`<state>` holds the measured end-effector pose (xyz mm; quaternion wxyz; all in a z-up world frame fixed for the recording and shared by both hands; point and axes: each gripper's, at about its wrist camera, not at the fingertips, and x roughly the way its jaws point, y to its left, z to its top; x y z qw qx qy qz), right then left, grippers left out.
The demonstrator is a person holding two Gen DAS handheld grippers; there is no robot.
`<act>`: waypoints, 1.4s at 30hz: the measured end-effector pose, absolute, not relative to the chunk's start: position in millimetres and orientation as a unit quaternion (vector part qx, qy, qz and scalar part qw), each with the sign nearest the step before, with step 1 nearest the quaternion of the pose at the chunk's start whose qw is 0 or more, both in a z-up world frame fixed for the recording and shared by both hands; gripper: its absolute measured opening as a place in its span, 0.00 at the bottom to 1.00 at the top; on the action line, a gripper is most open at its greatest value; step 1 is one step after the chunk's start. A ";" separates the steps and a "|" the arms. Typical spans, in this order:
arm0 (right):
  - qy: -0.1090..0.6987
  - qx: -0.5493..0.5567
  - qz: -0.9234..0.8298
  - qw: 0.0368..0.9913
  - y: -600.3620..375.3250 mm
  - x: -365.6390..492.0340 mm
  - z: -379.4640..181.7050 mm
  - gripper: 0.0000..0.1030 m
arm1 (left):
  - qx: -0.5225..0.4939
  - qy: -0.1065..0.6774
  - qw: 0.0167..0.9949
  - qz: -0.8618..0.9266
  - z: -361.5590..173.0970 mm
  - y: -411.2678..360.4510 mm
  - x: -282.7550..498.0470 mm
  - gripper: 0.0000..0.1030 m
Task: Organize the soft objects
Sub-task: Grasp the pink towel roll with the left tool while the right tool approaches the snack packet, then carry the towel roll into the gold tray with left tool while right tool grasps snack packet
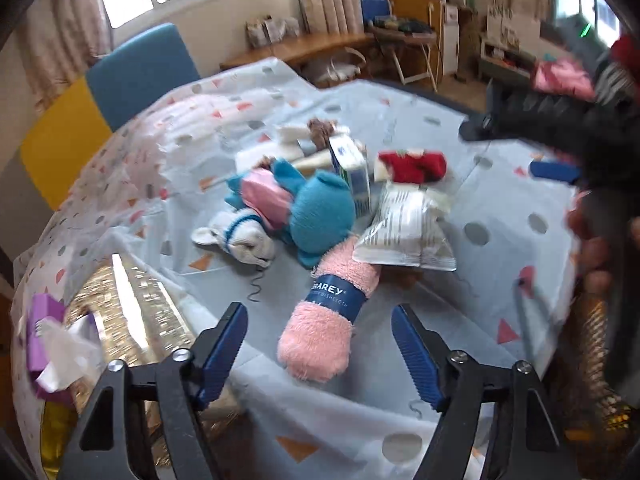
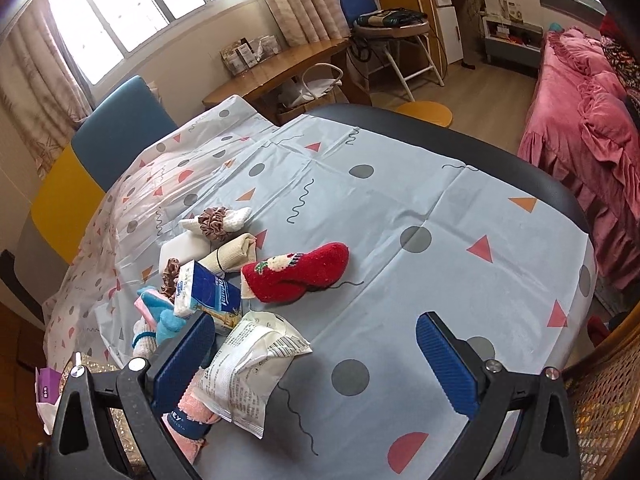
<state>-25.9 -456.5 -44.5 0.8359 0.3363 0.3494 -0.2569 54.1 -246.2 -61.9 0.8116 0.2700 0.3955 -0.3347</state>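
A pink fluffy dishcloth roll (image 1: 332, 308) with a blue paper band lies on the patterned tablecloth (image 1: 400, 92). It sits just ahead of my left gripper (image 1: 318, 318), whose jaws stand open on either side of the roll's near end without touching it. Behind it is a heap: a blue and pink plush (image 1: 316, 208), a white sock (image 1: 240, 236), a tissue pack (image 1: 354, 168), a red sock (image 1: 412, 166) and a white packet (image 1: 404, 228). My right gripper (image 2: 316, 320) hovers open over the white packet (image 2: 256, 364), holding nothing. The red sock (image 2: 296, 268) lies beyond it.
A gold glittery bag (image 1: 132, 320) with a purple box (image 1: 40, 320) sits at the table's left edge. A brown scrunchie (image 2: 214, 220), a cream roll (image 2: 232, 256) and a white sponge (image 2: 180, 248) lie at the back. A wicker chair (image 2: 600, 400) stands right, and a blue and yellow chair (image 2: 116, 128) left.
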 end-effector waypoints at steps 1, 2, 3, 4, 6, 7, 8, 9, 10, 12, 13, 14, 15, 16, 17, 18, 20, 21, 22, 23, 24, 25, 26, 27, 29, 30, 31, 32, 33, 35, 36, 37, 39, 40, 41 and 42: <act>0.351 0.338 -0.253 0.836 -456.3 -25.2 -44.9 1.00 | 0.280 0.403 0.806 -0.332 -71.5 -252.7 58.3 0.73; 0.353 0.339 -0.249 0.836 -455.6 -24.1 -45.3 1.00 | 0.286 0.410 0.802 -0.326 -82.1 -258.9 63.6 0.73; 0.354 0.340 -0.245 0.836 -454.6 -23.2 -45.7 1.00 | 0.291 0.416 0.799 -0.324 -89.1 -263.8 66.8 0.73; 0.355 0.341 -0.241 0.837 -453.8 -22.3 -45.9 1.00 | 0.297 0.418 0.796 -0.322 -95.8 -267.9 70.0 0.73; 0.355 0.344 -0.233 0.837 -452.9 -21.0 -46.6 1.00 | 0.307 0.420 0.794 -0.315 -107.3 -274.8 75.7 0.67; 0.356 0.347 -0.230 0.837 -452.7 -20.2 -47.4 0.99 | 0.306 0.427 0.787 -0.322 -113.1 -276.7 77.6 0.52; 0.357 0.350 -0.227 0.836 -452.8 -19.2 -48.5 0.98 | 0.306 0.433 0.783 -0.324 -117.0 -278.4 78.3 0.44; 0.359 0.354 -0.223 0.834 -453.4 -18.5 -50.1 0.98 | 0.302 0.434 0.785 -0.324 -119.5 -278.0 77.5 0.44; 0.361 0.360 -0.218 0.832 -453.8 -17.4 -52.2 0.96 | 0.294 0.424 0.791 -0.328 -117.8 -274.3 74.5 0.41; 0.368 0.375 -0.202 0.826 -453.9 -14.6 -58.2 0.90 | 0.281 0.420 0.795 -0.335 -114.8 -265.8 69.3 0.38; 0.374 0.383 -0.192 0.822 -453.4 -12.3 -62.1 0.86 | 0.272 0.422 0.797 -0.336 -112.9 -260.6 67.2 0.38; 0.381 0.392 -0.181 0.817 -452.7 -9.5 -66.7 0.82 | 0.259 0.425 0.798 -0.339 -110.1 -252.1 65.0 0.37; 0.389 0.402 -0.170 0.811 -451.3 -7.1 -72.2 0.81 | 0.247 0.425 0.801 -0.342 -107.5 -244.6 61.1 0.37; 0.400 0.411 -0.159 0.804 -449.6 -3.3 -78.4 0.81 | 0.240 0.425 0.803 -0.342 -106.9 -238.7 56.4 0.37; 0.411 0.418 -0.151 0.796 -447.7 0.7 -84.3 0.81 | 0.233 0.425 0.805 -0.342 -104.8 -231.6 52.2 0.37; 0.419 0.421 -0.149 0.790 -445.5 4.5 -88.9 0.81 | 0.226 0.425 0.806 -0.343 -103.3 -224.9 48.2 0.37; 0.431 0.415 -0.148 0.787 -440.6 12.4 -93.6 0.81 | 0.214 0.426 0.809 -0.343 -100.9 -215.4 40.9 0.37; 0.435 0.409 -0.148 0.789 -437.8 16.1 -94.5 0.81 | 0.210 0.425 0.810 -0.344 -99.6 -213.8 37.8 0.37; 0.440 0.400 -0.151 0.789 -434.9 20.4 -95.6 0.81 | 0.207 0.423 0.811 -0.346 -97.5 -209.7 34.7 0.36; 0.445 0.392 -0.153 0.790 -433.2 24.4 -97.0 0.81 | 0.206 0.419 0.814 -0.345 -93.7 -206.0 30.6 0.36; 0.453 0.383 -0.153 0.791 -430.2 29.6 -99.2 0.81 | 0.203 0.415 0.817 -0.346 -90.2 -202.2 27.7 0.36; 0.462 0.373 -0.151 0.790 -428.3 33.2 -101.8 0.81 | 0.199 0.413 0.818 -0.347 -86.7 -199.8 27.0 0.35; 0.473 0.364 -0.146 0.789 -425.5 37.1 -104.7 0.81 | 0.189 0.412 0.821 -0.348 -79.9 -195.4 26.7 0.35; 0.483 0.356 -0.140 0.787 -422.2 41.3 -108.3 0.81 | 0.181 0.411 0.822 -0.350 -74.7 -193.4 28.1 0.35; 0.500 0.330 -0.138 0.788 -415.7 47.8 -113.5 0.79 | 0.156 0.404 0.827 -0.357 -59.1 -184.9 28.1 0.35; 0.505 0.306 -0.143 0.795 -411.2 50.9 -113.3 0.75 | 0.142 0.400 0.831 -0.359 -49.4 -180.5 29.3 0.35; 0.506 0.282 -0.153 0.800 -407.8 52.6 -112.4 0.60 | 0.125 0.397 0.834 -0.361 -39.3 -176.4 33.3 0.35; 0.504 0.274 -0.156 0.804 -406.2 53.0 -111.9 0.52 | 0.110 0.395 0.837 -0.363 -30.8 -171.6 36.1 0.34; 0.505 0.268 -0.156 0.806 -405.5 53.8 -112.1 0.51 | 0.088 0.390 0.841 -0.364 -18.8 -164.0 40.3 0.34; 0.508 0.250 -0.153 0.810 -401.6 54.8 -112.1 0.49 | 0.050 0.383 0.848 -0.363 0.9 -148.6 50.3 0.34; 0.510 0.243 -0.152 0.811 -399.9 55.1 -112.3 0.49 | 0.024 0.378 0.853 -0.359 12.9 -136.4 56.4 0.34; 0.513 0.239 -0.150 0.811 -399.4 55.8 -112.0 0.50 | 0.001 0.372 0.858 -0.353 24.1 -123.1 62.9 0.34; 0.512 0.240 -0.147 0.812 -398.8 54.0 -111.5 0.50 | -0.043 0.362 0.868 -0.336 41.9 -94.3 76.7 0.34; 0.512 0.240 -0.144 0.812 -399.0 53.9 -112.1 0.51 | -0.066 0.354 0.875 -0.323 50.9 -74.5 82.5 0.34; 0.513 0.238 -0.141 0.813 -398.8 54.1 -112.6 0.51 | -0.081 0.348 0.881 -0.311 55.7 -58.8 86.0 0.34; 0.514 0.236 -0.139 0.813 -399.9 55.5 -113.4 0.52 | -0.097 0.342 0.889 -0.290 60.5 -38.2 90.1 0.34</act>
